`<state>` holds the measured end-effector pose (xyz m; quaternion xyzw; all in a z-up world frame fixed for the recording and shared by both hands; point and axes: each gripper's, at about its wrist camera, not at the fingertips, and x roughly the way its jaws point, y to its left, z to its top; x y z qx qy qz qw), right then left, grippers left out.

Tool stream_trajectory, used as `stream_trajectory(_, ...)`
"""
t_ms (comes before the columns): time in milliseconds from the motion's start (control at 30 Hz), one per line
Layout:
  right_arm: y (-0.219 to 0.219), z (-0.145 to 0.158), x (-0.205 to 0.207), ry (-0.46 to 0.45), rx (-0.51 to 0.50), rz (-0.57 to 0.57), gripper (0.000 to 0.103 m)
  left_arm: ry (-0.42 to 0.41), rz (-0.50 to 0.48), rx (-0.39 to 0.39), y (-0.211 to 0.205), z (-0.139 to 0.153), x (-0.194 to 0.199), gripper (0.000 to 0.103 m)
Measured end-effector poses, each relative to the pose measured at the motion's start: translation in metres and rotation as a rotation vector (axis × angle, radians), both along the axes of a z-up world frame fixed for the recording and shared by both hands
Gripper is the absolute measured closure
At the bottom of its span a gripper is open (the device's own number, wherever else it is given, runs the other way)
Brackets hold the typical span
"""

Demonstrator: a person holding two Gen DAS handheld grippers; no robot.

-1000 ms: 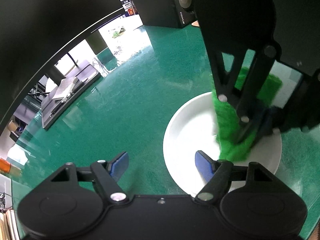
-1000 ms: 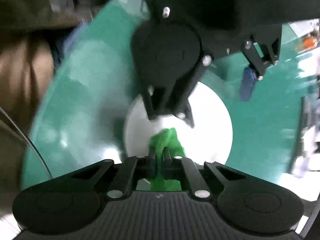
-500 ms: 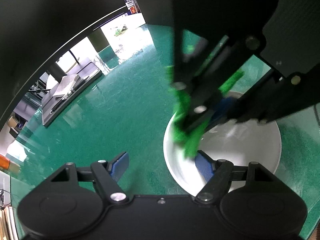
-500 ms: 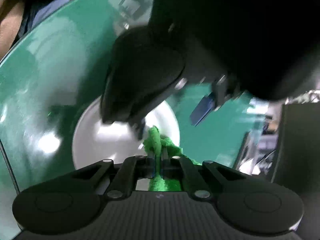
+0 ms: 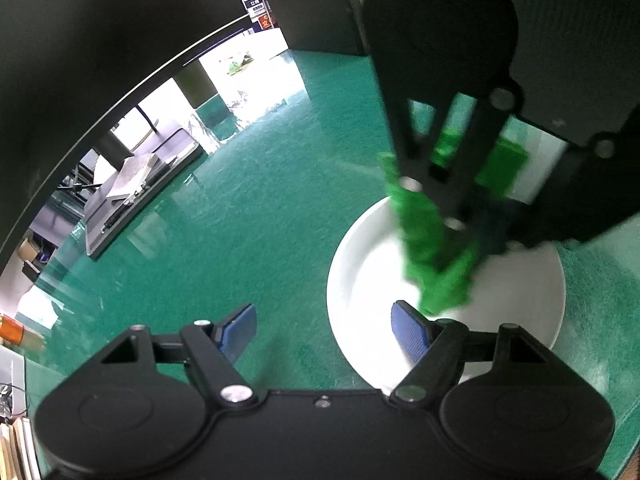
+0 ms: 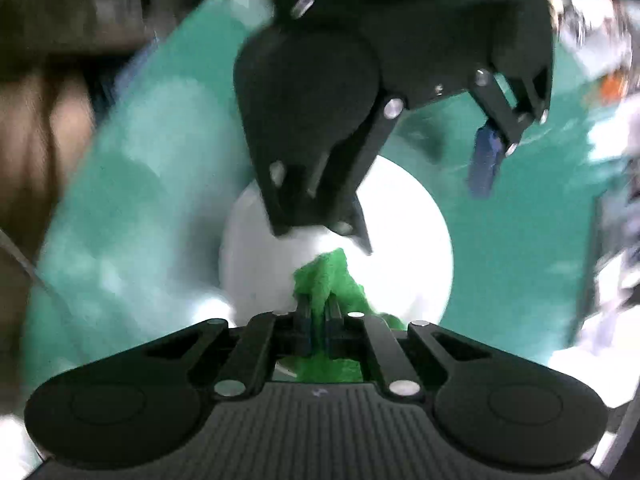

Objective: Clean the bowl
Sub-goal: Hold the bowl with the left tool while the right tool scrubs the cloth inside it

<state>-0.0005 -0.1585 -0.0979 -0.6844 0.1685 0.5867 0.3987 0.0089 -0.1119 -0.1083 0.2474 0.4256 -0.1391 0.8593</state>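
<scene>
Green tabletop (image 5: pixel 248 216) serving as the stage for a white bowl (image 5: pixel 360 280) getting wiped with a green cloth (image 5: pixel 432 264).

Seen from the left wrist, the left gripper (image 5: pixel 324 332) is standing with its blue-padded jaws apart, one pad (image 5: pixel 410 332) sitting just inside the bowl's near rim, the other outside over the mat, neither pressing. Opposite it, the right gripper (image 5: pixel 460 248) is reaching down into the bowl, clamped on the cloth. Seen from the right wrist, blurred, the right gripper (image 6: pixel 316 312) is pinching the cloth (image 6: pixel 328 276) tightly between nearly closed jaws, the cloth lying against the bowl's (image 6: pixel 408 240) inside, while the left gripper (image 6: pixel 420 200) is looming over the far rim.
</scene>
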Motion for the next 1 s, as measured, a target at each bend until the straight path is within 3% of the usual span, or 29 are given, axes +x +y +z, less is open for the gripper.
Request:
stream_trajectory(67, -0.003, 0.001, -0.005, -0.075, 0.087, 0.079, 0.101, 0.004, 0.006, -0.009, 0.001, 0.0, 0.001, 0.029)
stream_trajectory(167, -0.012, 0.004, -0.017, -0.113, 0.222, 0.198, 0.101, 0.004, 0.006, -0.014, 0.002, 0.0, 0.001, 0.03)
stream_trajectory(267, -0.021, 0.0, -0.025, -0.15, 0.263, 0.277, 0.1, 0.0, -0.004, -0.007, -0.001, 0.0, 0.0, 0.03)
stream_trajectory(467, -0.046, -0.007, -0.038, -0.185, 0.099, 0.207, 0.099, 0.001, 0.005, -0.006, -0.001, 0.001, 0.0, 0.029)
stream_trajectory(600, -0.035, 0.007, -0.031, 0.002, -0.008, 0.052, 0.098, 0.001, 0.002, 0.002, -0.003, 0.001, 0.001, 0.028)
stream_trajectory(800, -0.032, 0.03, -0.021, 0.341, -0.041, -0.112, 0.097, 0.001, 0.007, 0.0, -0.002, 0.0, 0.003, 0.02)
stream_trajectory(933, -0.034, 0.025, -0.022, 0.281, -0.079, -0.106, 0.097, -0.007, 0.003, 0.013, -0.005, 0.0, 0.001, 0.02)
stream_trajectory(967, -0.038, 0.015, -0.027, 0.168, -0.079, -0.062, 0.097, -0.007, 0.003, 0.013, -0.005, 0.0, 0.001, 0.02)
stream_trajectory(1000, -0.04, 0.012, -0.027, 0.126, -0.06, -0.045, 0.097, -0.008, 0.005, 0.012, -0.005, 0.0, 0.001, 0.02)
